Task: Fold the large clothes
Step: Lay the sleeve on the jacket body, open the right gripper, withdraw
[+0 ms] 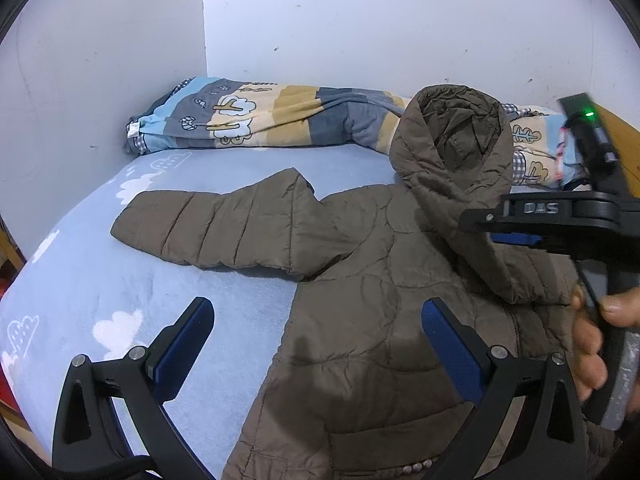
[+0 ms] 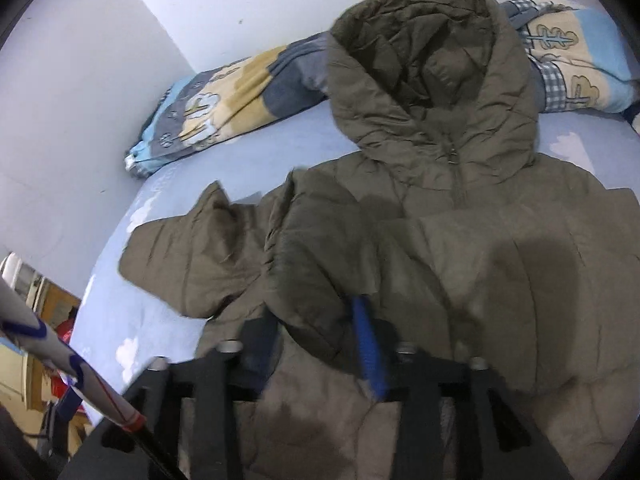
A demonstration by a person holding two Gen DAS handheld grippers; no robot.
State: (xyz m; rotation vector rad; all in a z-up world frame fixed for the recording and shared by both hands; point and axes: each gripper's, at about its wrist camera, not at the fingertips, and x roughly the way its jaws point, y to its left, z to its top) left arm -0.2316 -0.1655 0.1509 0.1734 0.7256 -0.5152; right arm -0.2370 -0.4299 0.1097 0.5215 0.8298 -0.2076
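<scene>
While a brown hooded puffer jacket lies front-up on the blue cloud-print bed, one sleeve sits folded across its chest, its cuff between the half-open jaws of the right gripper (pads apparently not pressing). The left gripper hovers open over the hem. Judged step: first sleeve fold done; next, fold the outstretched sleeve inward.

jacket on bed | rolled quilt behind, along wall
</scene>
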